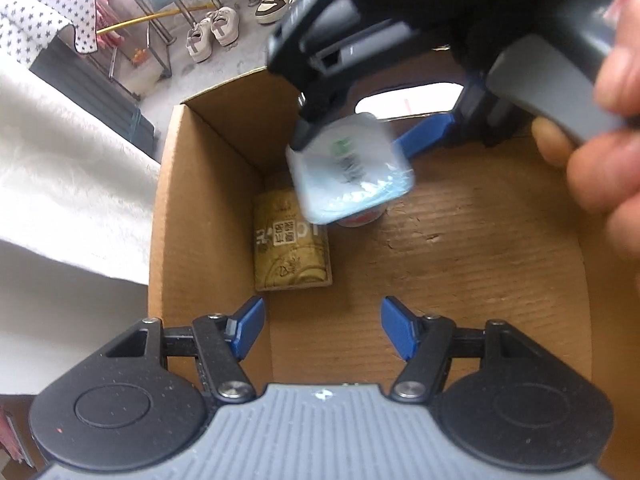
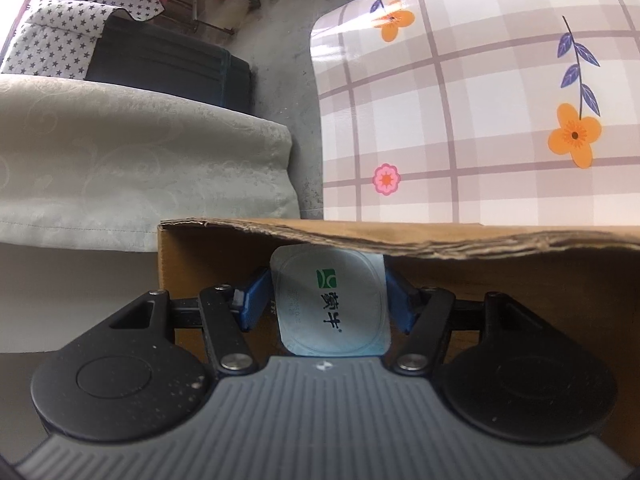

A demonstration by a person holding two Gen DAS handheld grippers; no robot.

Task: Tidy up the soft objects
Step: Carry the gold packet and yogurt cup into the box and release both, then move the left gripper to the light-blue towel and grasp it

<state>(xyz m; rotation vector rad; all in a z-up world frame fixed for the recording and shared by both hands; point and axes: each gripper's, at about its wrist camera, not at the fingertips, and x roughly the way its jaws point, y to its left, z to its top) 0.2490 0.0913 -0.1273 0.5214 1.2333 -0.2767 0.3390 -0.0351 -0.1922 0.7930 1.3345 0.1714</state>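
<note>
Left wrist view: we hover our left gripper (image 1: 322, 330), jaws apart and empty, over the box (image 1: 208, 208). Our right gripper (image 2: 328, 300) grasps the cup (image 2: 330, 300) above the pack (image 1: 290, 248); next, we judge, lower and release.

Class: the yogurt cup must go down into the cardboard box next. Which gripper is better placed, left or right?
Right. The right gripper already clamps the yogurt cup over the cardboard box; the left gripper hangs open, empty.
</note>
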